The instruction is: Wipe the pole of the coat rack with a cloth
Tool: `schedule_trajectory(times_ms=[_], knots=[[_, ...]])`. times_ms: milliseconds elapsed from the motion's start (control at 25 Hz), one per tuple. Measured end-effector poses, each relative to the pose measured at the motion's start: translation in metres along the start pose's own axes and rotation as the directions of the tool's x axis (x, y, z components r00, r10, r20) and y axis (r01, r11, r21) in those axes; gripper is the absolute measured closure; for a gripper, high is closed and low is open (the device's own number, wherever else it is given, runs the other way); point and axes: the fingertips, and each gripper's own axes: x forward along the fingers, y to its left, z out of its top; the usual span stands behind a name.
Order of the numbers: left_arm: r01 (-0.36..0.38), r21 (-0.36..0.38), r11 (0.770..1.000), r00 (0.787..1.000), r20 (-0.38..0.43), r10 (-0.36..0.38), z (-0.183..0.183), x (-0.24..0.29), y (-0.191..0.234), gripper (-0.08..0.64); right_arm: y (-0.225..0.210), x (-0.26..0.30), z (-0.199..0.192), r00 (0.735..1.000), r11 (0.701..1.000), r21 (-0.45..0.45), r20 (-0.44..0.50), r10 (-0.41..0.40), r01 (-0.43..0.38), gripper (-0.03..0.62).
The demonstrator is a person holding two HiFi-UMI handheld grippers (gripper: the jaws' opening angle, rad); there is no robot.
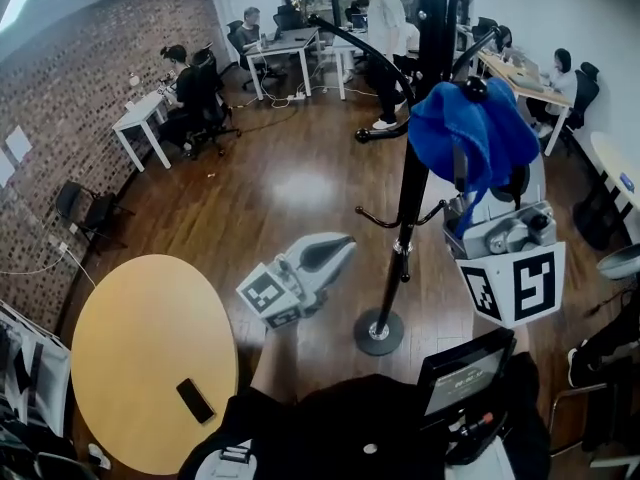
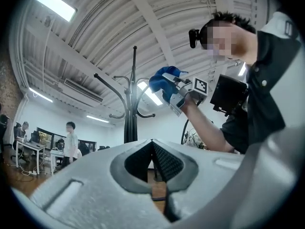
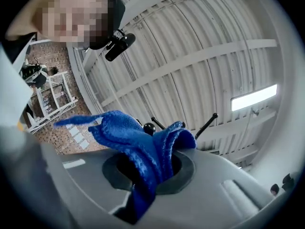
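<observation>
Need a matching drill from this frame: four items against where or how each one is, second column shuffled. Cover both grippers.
1. blue cloth
2. left gripper
3. phone
4. coat rack

A. lying on the round table
B. jaws together, nothing between them
C. standing on the wood floor
D. clamped in the right gripper

Pairs: 1-D, 2-B, 3-A, 4-C
</observation>
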Motion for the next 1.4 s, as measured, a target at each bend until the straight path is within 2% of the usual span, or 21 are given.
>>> schedule_trajectory(times_ms=[80, 160, 240, 320, 480, 560, 680, 800, 880, 920, 1000, 1040, 1120, 1200, 1280, 1320, 1400], knots=[[0.019, -0.013, 1.000, 1.000, 0.005, -0.019, 0.001, 0.005, -0.005, 0.563, -0.010, 0.004, -0.026, 0.998, 1.000, 0.020, -0.065, -0.021, 0.023, 0.551], [0.028, -0.024, 0.999, 1.000, 0.003, -0.028, -0.001, 0.008, -0.007, 0.563, -0.021, 0.010, -0.071, 0.980, 0.998, 0.043, -0.197, -0.040, 0.049, 0.551], [0.037, -0.022, 0.999, 0.999, -0.001, -0.037, -0.005, 0.010, -0.009, 0.563, -0.025, 0.012, -0.126, 0.938, 0.997, 0.053, -0.344, -0.039, 0.061, 0.552], [0.044, -0.015, 0.999, 0.999, -0.002, -0.044, -0.009, 0.012, -0.012, 0.563, -0.021, 0.001, -0.174, 0.896, 0.996, 0.070, -0.443, -0.023, 0.060, 0.552], [0.051, -0.036, 0.998, 0.998, -0.019, -0.051, -0.015, 0.016, -0.016, 0.563, -0.014, -0.043, -0.222, 0.871, 0.982, 0.147, -0.491, -0.029, 0.116, 0.552], [0.055, -0.046, 0.997, 0.998, -0.022, -0.056, -0.019, 0.020, -0.017, 0.563, -0.005, -0.067, -0.247, 0.844, 0.972, 0.198, -0.537, -0.004, 0.130, 0.552], [0.065, -0.053, 0.996, 0.997, -0.027, -0.067, -0.026, 0.025, -0.018, 0.563, 0.019, -0.106, -0.291, 0.785, 0.956, 0.258, -0.617, 0.053, 0.139, 0.552], [0.075, -0.065, 0.995, 0.996, -0.042, -0.077, -0.031, 0.027, -0.022, 0.563, 0.047, -0.148, -0.336, 0.694, 0.921, 0.353, -0.705, 0.144, 0.168, 0.549], [0.076, -0.075, 0.994, 0.996, -0.047, -0.080, -0.032, 0.032, -0.022, 0.563, 0.063, -0.173, -0.363, 0.625, 0.910, 0.380, -0.755, 0.199, 0.169, 0.548], [0.077, -0.079, 0.994, 0.996, -0.048, -0.081, -0.033, 0.036, -0.021, 0.563, 0.067, -0.186, -0.377, 0.583, 0.906, 0.387, -0.781, 0.224, 0.171, 0.548], [0.078, -0.087, 0.993, 0.995, -0.051, -0.083, -0.035, 0.045, -0.022, 0.563, 0.074, -0.213, -0.401, 0.473, 0.885, 0.420, -0.833, 0.288, 0.201, 0.551], [0.080, -0.092, 0.993, 0.995, -0.048, -0.085, -0.035, 0.048, -0.023, 0.563, 0.078, -0.225, -0.407, 0.424, 0.861, 0.452, -0.843, 0.329, 0.231, 0.549], [0.088, -0.093, 0.992, 0.995, -0.041, -0.092, -0.035, 0.052, -0.027, 0.563, 0.085, -0.243, -0.402, 0.368, 0.792, 0.532, -0.830, 0.419, 0.300, 0.554], [0.095, -0.086, 0.992, 0.994, -0.037, -0.099, -0.037, 0.052, -0.030, 0.563, 0.093, -0.251, -0.380, 0.342, 0.720, 0.608, -0.790, 0.508, 0.336, 0.554], [0.093, -0.089, 0.992, 0.994, -0.041, -0.097, -0.038, 0.055, -0.032, 0.563, 0.100, -0.255, -0.359, 0.341, 0.665, 0.665, -0.746, 0.572, 0.339, 0.554], [0.091, -0.090, 0.992, 0.994, -0.044, -0.095, -0.038, 0.056, -0.032, 0.563, 0.101, -0.255, -0.354, 0.348, 0.650, 0.679, -0.734, 0.584, 0.342, 0.554], [0.088, -0.088, 0.992, 0.994, -0.049, -0.093, -0.038, 0.058, -0.032, 0.563, 0.101, -0.251, -0.358, 0.369, 0.651, 0.675, -0.736, 0.567, 0.346, 0.554]])
